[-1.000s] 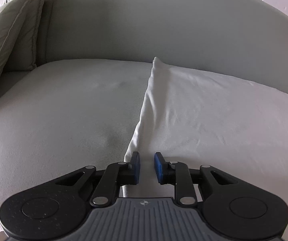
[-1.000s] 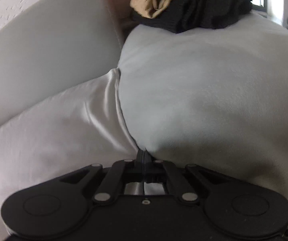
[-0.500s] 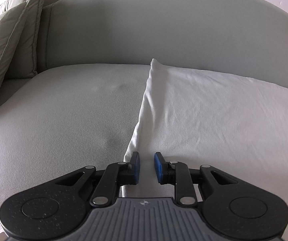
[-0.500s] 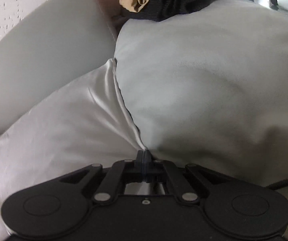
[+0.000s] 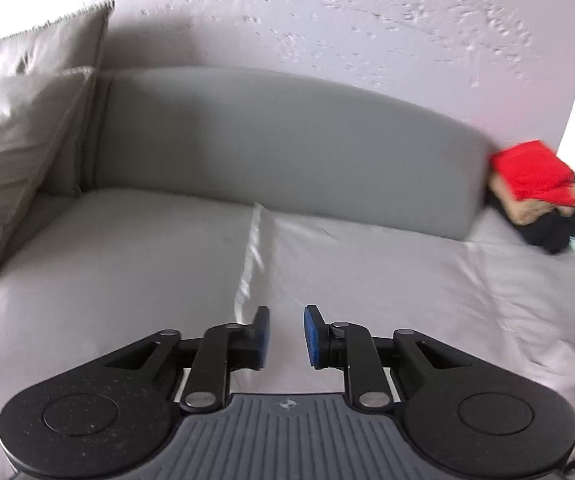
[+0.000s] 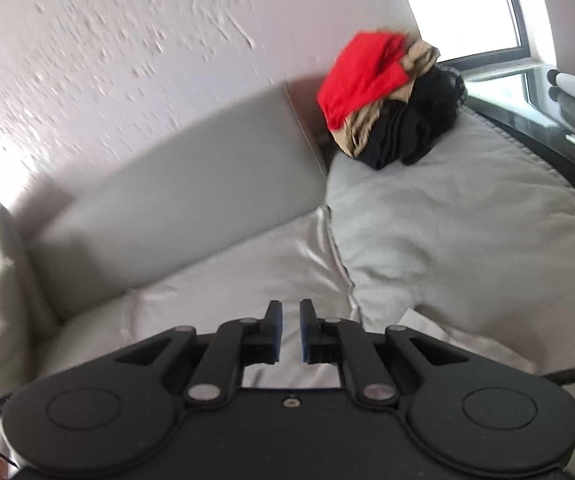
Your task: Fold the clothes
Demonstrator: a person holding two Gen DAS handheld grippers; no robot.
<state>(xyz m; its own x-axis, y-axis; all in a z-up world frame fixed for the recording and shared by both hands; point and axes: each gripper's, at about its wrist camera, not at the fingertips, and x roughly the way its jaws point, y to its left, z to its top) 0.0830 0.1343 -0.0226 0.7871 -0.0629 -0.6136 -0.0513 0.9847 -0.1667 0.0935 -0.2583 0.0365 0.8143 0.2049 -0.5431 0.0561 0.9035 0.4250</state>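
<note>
White cloth (image 5: 387,280) lies spread flat on the grey sofa seat (image 5: 107,272), directly ahead of and beneath both claws. In the left wrist view its left edge forms a raised crease running straight away from the left claw (image 5: 285,336) toward the sofa backrest (image 5: 267,136), so that side lies along the claw's forward line. In the right wrist view the cloth (image 6: 227,292) has a satin sheen, and its right border meets a grey cushion (image 6: 467,232) just right of the right claw (image 6: 290,330). Both claws are parted and hold nothing; the left gap is somewhat wider than the right. The left view alone shows pillows (image 5: 11,144) far to the left. A stack of red, tan and black clothes (image 6: 391,96) sits far ahead to the right, seen close only from the right wrist, along with a window (image 6: 467,4) and a glass-topped surface (image 6: 543,108).
</note>
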